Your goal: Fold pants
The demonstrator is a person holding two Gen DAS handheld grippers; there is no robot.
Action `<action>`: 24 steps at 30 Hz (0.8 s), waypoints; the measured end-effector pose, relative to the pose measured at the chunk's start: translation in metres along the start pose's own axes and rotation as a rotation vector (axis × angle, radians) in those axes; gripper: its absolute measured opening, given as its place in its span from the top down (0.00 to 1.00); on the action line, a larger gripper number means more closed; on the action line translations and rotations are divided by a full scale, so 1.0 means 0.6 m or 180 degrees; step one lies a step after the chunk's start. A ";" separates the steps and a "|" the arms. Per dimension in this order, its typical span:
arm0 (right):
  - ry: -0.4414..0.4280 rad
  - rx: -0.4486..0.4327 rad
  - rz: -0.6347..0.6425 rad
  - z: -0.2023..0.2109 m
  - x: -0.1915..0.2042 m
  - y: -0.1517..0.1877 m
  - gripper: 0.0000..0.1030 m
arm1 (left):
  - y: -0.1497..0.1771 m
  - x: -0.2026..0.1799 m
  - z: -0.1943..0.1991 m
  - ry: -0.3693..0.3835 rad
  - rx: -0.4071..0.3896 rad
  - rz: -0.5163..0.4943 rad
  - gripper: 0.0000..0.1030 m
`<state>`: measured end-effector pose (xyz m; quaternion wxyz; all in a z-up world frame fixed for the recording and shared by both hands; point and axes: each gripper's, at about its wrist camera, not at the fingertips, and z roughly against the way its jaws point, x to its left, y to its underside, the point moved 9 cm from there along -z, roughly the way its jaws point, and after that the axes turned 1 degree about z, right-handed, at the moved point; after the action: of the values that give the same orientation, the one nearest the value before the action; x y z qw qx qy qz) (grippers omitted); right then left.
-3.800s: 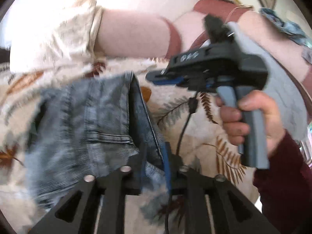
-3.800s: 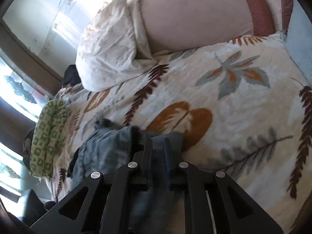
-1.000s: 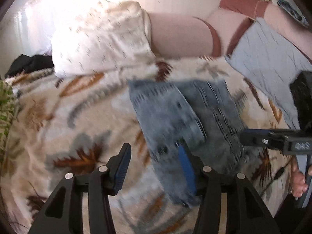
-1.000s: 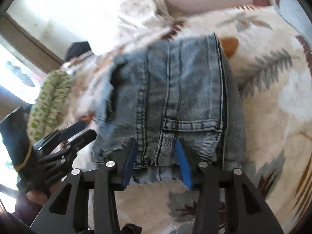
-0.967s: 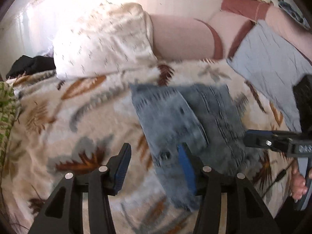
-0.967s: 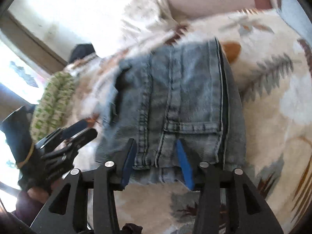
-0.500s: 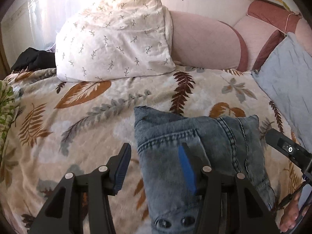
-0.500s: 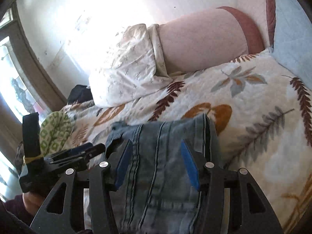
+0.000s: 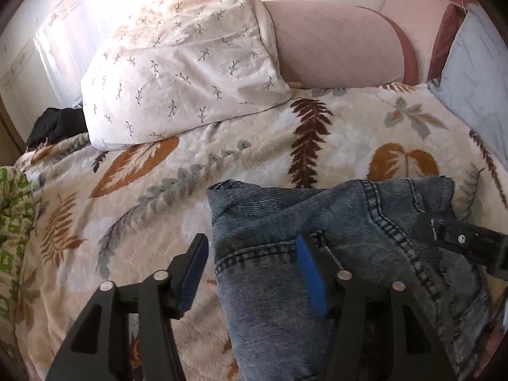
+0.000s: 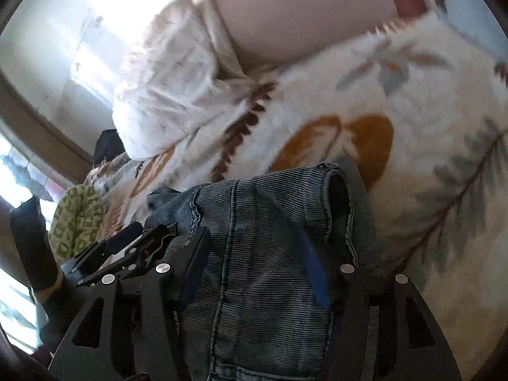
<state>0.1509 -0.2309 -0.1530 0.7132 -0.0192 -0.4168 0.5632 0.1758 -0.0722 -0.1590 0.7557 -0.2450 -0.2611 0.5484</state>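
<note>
The folded blue jeans (image 9: 333,244) lie in a compact stack on the leaf-print blanket (image 9: 158,190). My left gripper (image 9: 250,270) is open over the stack's left edge, holding nothing. The right gripper's black tip (image 9: 457,238) shows at the jeans' right side. In the right wrist view the jeans (image 10: 270,238) fill the lower middle. My right gripper (image 10: 254,270) is open, its jaws standing either side of the top denim layer. The left gripper (image 10: 120,254) shows at the stack's left.
A white leaf-print pillow (image 9: 177,63) and a pink bolster (image 9: 333,44) lie at the head of the bed. A grey-blue pillow (image 9: 473,73) is at the right. A green patterned cloth (image 9: 12,209) and a dark garment (image 9: 57,123) sit at the left.
Both grippers let go of the jeans, which now lie folded on the blanket. Both have since dropped lower and closer to the stack, jaws still open.
</note>
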 end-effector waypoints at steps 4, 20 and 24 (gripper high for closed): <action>0.0076 0.0048 0.0078 -0.007 0.001 0.005 0.43 | 0.002 0.005 -0.015 -0.0096 0.0030 0.0009 0.31; 0.0118 -0.0037 0.0115 -0.011 0.003 0.006 0.37 | 0.007 0.035 -0.029 -0.0109 -0.0046 0.0369 0.04; 0.0121 -0.0047 0.0123 -0.011 0.005 0.006 0.36 | 0.007 0.036 -0.026 -0.0180 -0.0077 0.0355 0.01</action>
<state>0.1521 -0.2239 -0.1576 0.7098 -0.0432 -0.4069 0.5734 0.1888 -0.0517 -0.1708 0.7132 -0.2527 -0.2749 0.5932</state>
